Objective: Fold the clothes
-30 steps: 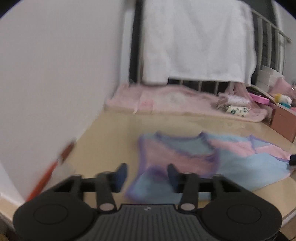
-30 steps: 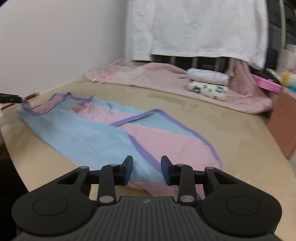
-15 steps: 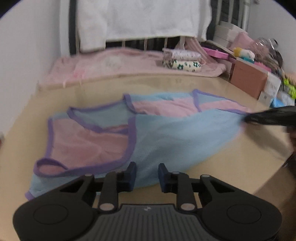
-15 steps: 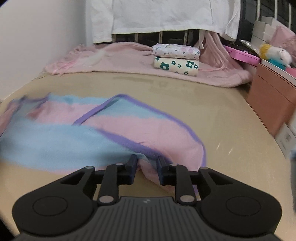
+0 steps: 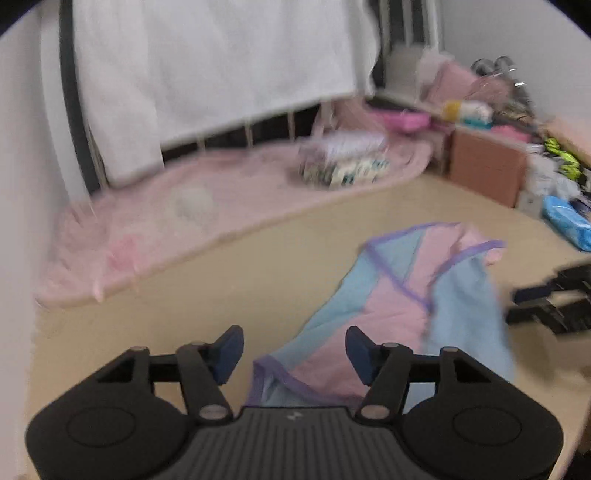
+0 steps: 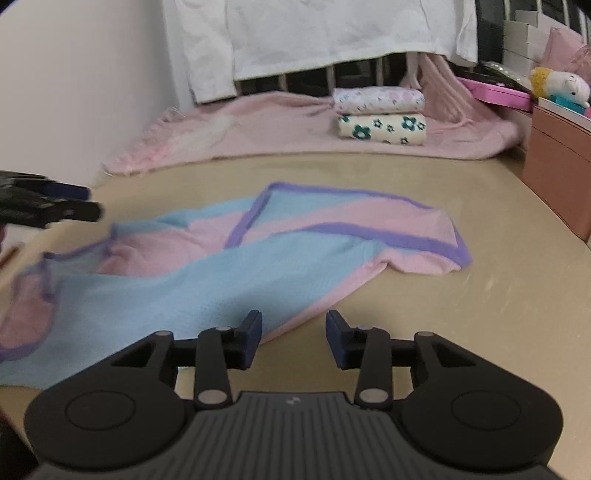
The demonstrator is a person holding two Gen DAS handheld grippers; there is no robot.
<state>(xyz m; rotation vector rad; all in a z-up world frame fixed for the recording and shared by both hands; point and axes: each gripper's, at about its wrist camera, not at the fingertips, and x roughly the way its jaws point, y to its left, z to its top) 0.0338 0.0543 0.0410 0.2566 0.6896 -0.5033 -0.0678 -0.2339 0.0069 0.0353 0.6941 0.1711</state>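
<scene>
A pink and light-blue garment with purple trim lies rumpled on the beige table; it also shows in the left wrist view. My left gripper is open, low over the garment's near end, holding nothing. It shows at the left of the right wrist view. My right gripper is open and empty at the garment's front edge. It shows at the right of the left wrist view.
A pink blanket lies along the table's back with two folded cloths stacked on it. A white sheet hangs behind. A brown box and clutter stand at the right. A white wall is at the left.
Both grippers were nearly shut at the garment half a second ago and now stand open. The garment has been dragged and lies more bunched. The left view has swung left.
</scene>
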